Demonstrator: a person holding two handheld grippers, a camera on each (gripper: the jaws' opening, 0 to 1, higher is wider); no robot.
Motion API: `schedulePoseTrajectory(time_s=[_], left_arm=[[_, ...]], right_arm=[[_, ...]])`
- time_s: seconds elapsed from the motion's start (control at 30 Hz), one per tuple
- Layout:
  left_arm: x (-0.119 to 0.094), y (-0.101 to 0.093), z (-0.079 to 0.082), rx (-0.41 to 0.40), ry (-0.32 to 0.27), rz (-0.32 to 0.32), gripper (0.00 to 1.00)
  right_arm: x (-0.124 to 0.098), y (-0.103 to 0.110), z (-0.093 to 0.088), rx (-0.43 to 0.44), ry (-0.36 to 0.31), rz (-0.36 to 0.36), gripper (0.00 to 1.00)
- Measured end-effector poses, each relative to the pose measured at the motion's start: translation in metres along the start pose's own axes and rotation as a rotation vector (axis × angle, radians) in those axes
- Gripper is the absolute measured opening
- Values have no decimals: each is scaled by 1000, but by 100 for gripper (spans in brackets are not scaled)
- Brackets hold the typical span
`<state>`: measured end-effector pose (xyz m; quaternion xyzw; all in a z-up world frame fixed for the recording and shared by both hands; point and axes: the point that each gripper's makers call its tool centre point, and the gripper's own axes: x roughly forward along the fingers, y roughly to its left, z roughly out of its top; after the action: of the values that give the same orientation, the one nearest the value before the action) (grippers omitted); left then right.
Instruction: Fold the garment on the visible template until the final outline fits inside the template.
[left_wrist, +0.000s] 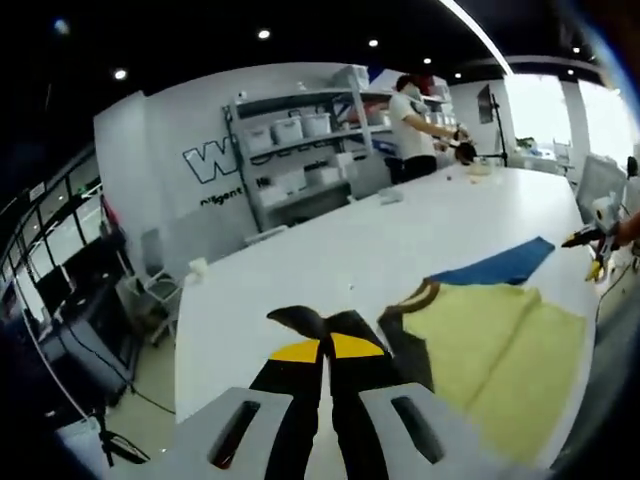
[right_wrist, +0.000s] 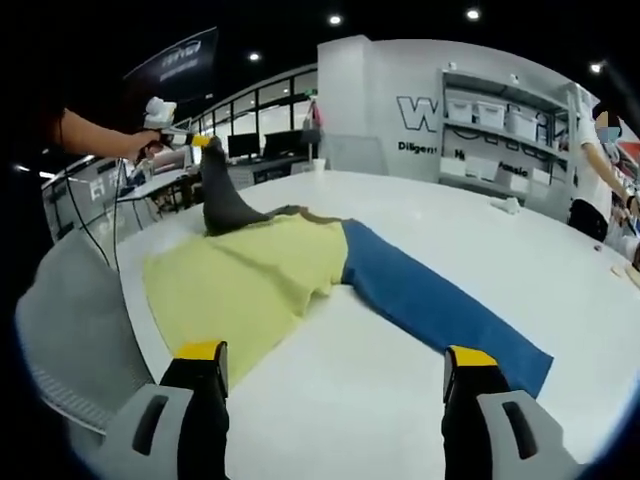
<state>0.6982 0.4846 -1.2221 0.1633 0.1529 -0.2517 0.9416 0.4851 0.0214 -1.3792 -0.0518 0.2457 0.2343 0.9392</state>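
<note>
Left gripper view: the left gripper (left_wrist: 327, 345) has its jaws pinched together on the dark brown sleeve (left_wrist: 398, 335) of the garment (left_wrist: 490, 350), lifting it off the white bench (left_wrist: 330, 255). The yellow body and blue sleeve (left_wrist: 500, 265) lie flat near the bench's edge.

Right gripper view: the right gripper (right_wrist: 335, 360) hovers with jaws spread wide, holding nothing, above bare bench beside the garment's hem. The left gripper comes in at upper left, raising the dark sleeve into a peak.
</note>
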Motion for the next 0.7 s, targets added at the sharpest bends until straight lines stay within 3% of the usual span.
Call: schedulePoseTrajectory(time_s=[0.53, 0.7], left_arm=[[-37, 35, -31, 22, 42, 116, 5], [-43, 50, -34, 74, 42, 168, 5]], right_arm=[[5, -2, 5, -13, 4, 12, 86], [8, 1, 6, -20, 7, 23, 86]])
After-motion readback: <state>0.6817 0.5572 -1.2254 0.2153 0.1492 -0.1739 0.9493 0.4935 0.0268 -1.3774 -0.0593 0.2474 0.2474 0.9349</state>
